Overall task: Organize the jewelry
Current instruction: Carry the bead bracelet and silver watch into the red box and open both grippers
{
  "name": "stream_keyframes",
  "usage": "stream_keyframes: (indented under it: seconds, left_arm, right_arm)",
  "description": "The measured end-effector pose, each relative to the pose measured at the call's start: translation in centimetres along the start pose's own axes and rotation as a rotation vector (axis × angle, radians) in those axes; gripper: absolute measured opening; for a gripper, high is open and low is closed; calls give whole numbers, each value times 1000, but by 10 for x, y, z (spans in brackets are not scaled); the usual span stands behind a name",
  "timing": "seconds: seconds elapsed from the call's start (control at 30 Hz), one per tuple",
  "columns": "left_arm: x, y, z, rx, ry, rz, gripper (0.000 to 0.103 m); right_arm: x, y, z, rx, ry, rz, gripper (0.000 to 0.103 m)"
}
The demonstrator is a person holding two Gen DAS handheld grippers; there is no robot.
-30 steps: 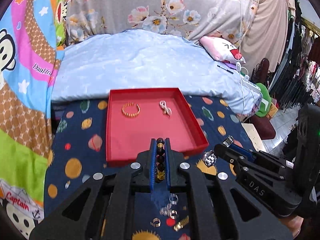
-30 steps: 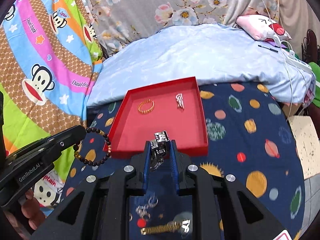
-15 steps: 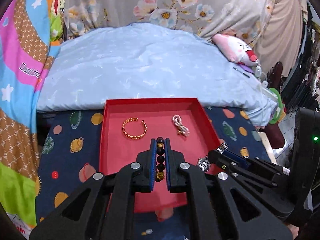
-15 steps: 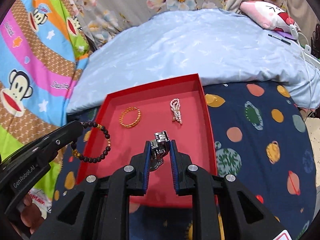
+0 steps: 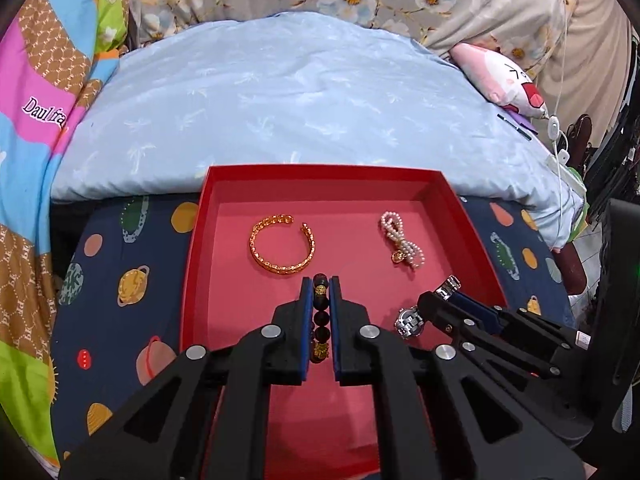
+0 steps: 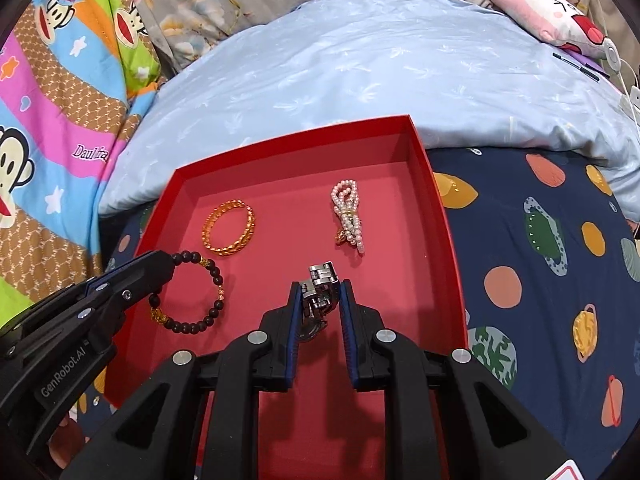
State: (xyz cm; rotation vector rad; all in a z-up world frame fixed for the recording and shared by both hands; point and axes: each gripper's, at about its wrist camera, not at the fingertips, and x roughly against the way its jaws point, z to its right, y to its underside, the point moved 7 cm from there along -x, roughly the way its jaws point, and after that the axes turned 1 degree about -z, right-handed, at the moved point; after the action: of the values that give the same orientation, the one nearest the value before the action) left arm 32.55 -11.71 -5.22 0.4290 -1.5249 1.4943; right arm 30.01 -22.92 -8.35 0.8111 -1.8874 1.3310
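Left gripper [image 5: 320, 292] low over red tray [image 5: 192, 280], jaws pinched on dark bead bracelet [image 6: 196, 292], which hangs in a loop from the tips. Right gripper [image 6: 320, 292] just beside it, also over tray, jaws clamped on silver watch [image 6: 318, 284]. Both point forward, roughly parallel, tips apart.

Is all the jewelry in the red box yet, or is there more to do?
Two pieces lie in the red cardboard tray: the gold twisted bangle and the bunched pearl strand. Two are in hand above it: the left gripper pinches the dark beaded bracelet; the right gripper holds the silver metal watch. Both need setting down.
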Motion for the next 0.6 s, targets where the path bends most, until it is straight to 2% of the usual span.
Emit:
stream_keyframes:
  seconds: [0.2, 0.3, 0.33, 0.37, 0.4, 0.43, 0.5, 0.6]
  left_arm:
    - [-11, 0, -1, -2, -7, -2, 8]
    - [-14, -2, -5, 14, -4, 0, 10]
    - [-12, -3, -6, 24, -3, 8, 14]
    - [-8, -4, -9, 39, -12, 25, 32]
    - [-4, -6, -12, 50, -22, 39, 55]
    - [3, -7, -16, 63, -40, 54, 61]
    - [22, -8, -23, 77, -61, 103, 63]
    - [45, -4, -28, 61, -84, 117, 64]
  right_arm:
    - [-12, 1, 0, 16, 6, -19, 18]
    - [-8, -3, -1, 29, 22, 14, 24]
    - [-2, -5, -1, 30, 31, 34, 33]
    - [4, -7, 0, 28, 35, 54, 38]
    - [12, -9, 1, 22, 40, 79, 43]
    - [19, -11, 3, 18, 43, 94, 44]
    - [40, -11, 7, 2, 41, 122, 45]
    - [66, -5, 14, -21, 34, 141, 45]
